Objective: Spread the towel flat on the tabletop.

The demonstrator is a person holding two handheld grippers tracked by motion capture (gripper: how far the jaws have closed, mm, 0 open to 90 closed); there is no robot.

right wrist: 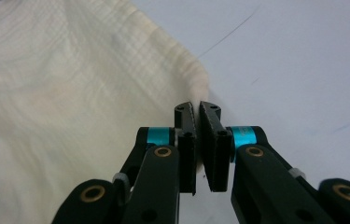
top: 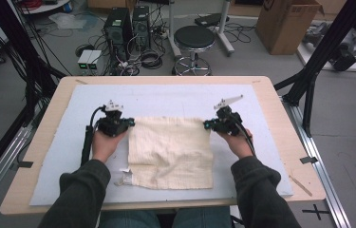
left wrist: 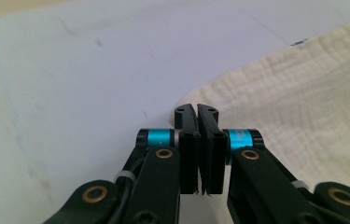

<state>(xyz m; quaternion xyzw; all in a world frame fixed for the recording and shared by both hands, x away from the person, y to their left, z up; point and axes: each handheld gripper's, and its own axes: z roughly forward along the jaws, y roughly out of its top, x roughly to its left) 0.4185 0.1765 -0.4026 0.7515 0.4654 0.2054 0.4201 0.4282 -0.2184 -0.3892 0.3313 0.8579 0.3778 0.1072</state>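
high view: a cream cloth (top: 171, 152) lies on the pale mat (top: 71, 156) that covers the tabletop, roughly at its middle and reaching toward the near edge, with a small tag at its near left corner. the left gripper (top: 129, 122) sits at the cloth's far left corner and the right gripper (top: 207, 124) at its far right corner, each held in a hand coming up from the near edge. the far edge of the cloth runs straight between them.

left gripper view: the jaws stand pressed together, and the cloth (left wrist: 298, 93) corner meets them from the right; a thin bit of fabric looks pinched between the pads, so i judge it clenched on the cloth. bare mat lies to the left.

right gripper view: the jaws are clamped with the cloth (right wrist: 70, 93) corner drawn up into them, plainly grasping it.

judgement: both far corners are taken, so the step in hand looks like the start of a fold. the next move calls for lifting both corners together, level, and carrying them toward the near edge without letting either slip.
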